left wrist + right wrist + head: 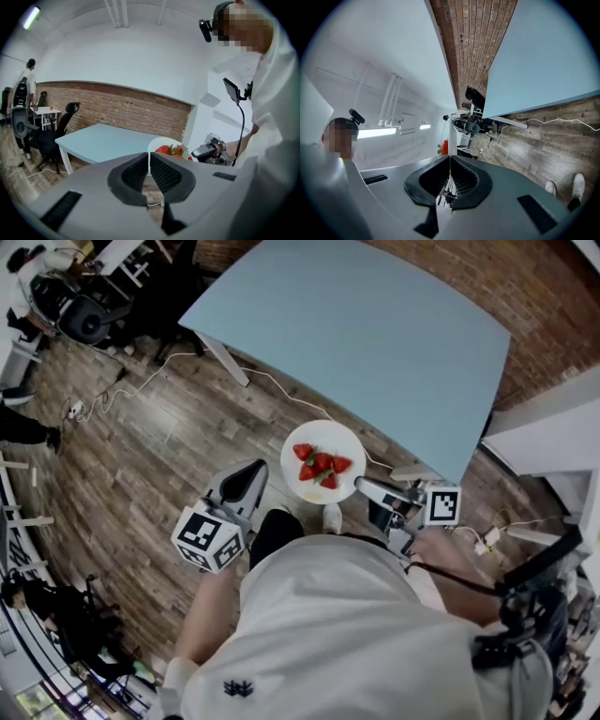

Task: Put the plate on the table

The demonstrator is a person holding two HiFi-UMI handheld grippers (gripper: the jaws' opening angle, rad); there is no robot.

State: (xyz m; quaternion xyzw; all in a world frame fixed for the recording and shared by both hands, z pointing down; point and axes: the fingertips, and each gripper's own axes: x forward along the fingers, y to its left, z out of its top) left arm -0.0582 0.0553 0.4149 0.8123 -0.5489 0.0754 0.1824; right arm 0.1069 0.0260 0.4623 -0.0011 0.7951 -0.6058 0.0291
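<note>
Tools first: your left tool (255,476) has its jaws pressed onto the near-left rim of the white plate (323,432), and the left gripper view shows that thin white edge caught between the ribbed pads (136,171) of the tool (149,157). Your right tool (364,487) pinches the opposite rim. In the right gripper view its jaws (449,160) are nearly together on the plate's edge (451,140), which runs straight up from between them.

Between the two tools the plate hangs level in the air, touching nothing else. Strawberries (321,465) lie heaped in its middle. They show red above the rim in the left gripper view (171,150) and peek out beside the edge in the right one (443,147).

Below the plate is the wooden floor (169,446), with your white shoe (332,517) just beside it in the head view. The pale blue counter (375,334) stands just ahead, and the plate sits at its near edge but not on it. A white cable (141,385) trails across the floor to your left. Behind the counter runs a brick wall (117,108), with a black office chair (51,136) off to its left.
</note>
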